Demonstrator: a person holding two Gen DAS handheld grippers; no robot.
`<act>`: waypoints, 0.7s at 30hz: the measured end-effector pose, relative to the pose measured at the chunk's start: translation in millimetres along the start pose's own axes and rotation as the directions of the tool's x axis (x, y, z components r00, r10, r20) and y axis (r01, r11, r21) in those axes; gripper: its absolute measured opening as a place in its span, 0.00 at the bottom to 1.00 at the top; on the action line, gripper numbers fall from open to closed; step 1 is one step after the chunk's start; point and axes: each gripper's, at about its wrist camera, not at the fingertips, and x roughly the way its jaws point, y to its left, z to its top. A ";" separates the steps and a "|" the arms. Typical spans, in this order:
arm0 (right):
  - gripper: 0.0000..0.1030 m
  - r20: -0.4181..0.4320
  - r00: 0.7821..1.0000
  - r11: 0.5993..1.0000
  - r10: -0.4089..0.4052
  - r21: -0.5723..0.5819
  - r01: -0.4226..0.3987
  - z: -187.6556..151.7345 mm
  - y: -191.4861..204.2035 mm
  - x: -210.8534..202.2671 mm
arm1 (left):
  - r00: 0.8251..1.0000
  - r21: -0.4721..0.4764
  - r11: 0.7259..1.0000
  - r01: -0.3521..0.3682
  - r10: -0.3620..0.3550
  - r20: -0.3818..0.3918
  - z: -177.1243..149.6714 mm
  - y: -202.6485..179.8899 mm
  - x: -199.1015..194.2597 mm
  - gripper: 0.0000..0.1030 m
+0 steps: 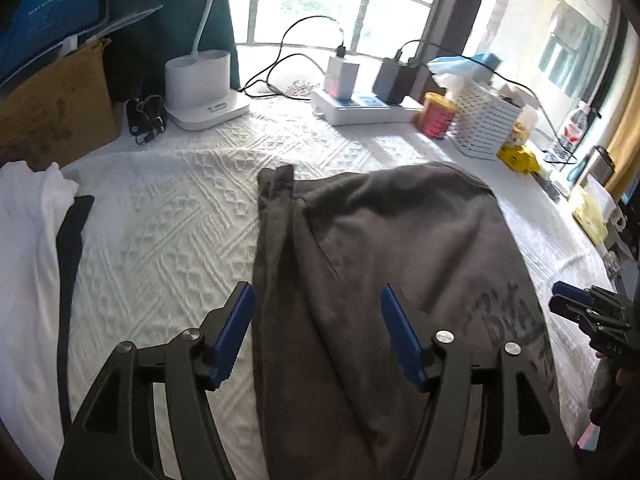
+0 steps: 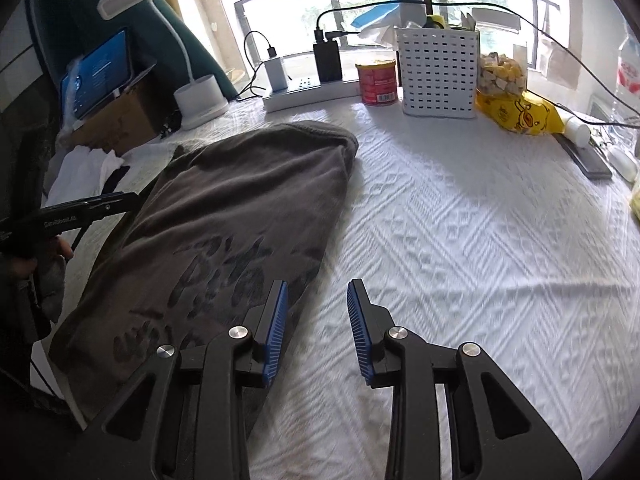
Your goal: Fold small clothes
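Cloth laid flat on the table, both my grippers free of it and placed for the next fold.

Biggest thing first: the white quilted table cover with its raised diamond pattern (image 2: 460, 240) gives me a level bed, and the dark grey-brown cotton garment with faded lettering (image 1: 400, 248) lies along it, already narrowed, one long edge doubled over at its left side. My left gripper (image 1: 318, 332) hangs over that near left edge, blue pads spread wide, nothing pinched. My right gripper (image 2: 318, 328) sits at the garment's right border, jaws parted and empty, one pad over cloth, the other over the table cover. To fold well, I judge I should nip both near corners evenly, lift together, and carry them straight toward the far hem without dragging wrinkles.
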 end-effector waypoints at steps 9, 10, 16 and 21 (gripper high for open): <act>0.33 -0.004 1.000 1.000 -0.008 0.014 0.008 19.6 -11.0 22.4 | 0.999 -0.046 0.999 0.006 -0.008 -0.034 18.3 16.7 27.6 0.64; 0.33 -0.005 1.000 1.000 -0.006 0.015 0.007 21.1 -11.5 24.9 | 0.999 -0.057 0.998 0.012 -0.014 -0.043 18.8 19.5 30.0 0.64; 0.56 0.005 1.000 1.000 -0.010 0.014 0.010 30.6 -15.2 38.8 | 0.994 -0.065 0.993 0.094 -0.097 -0.054 18.0 14.2 35.4 0.75; 0.56 0.012 1.000 1.000 0.016 0.000 -0.016 40.0 -12.2 50.8 | 0.987 0.037 0.990 0.135 -0.132 -0.088 16.6 -14.3 42.0 0.76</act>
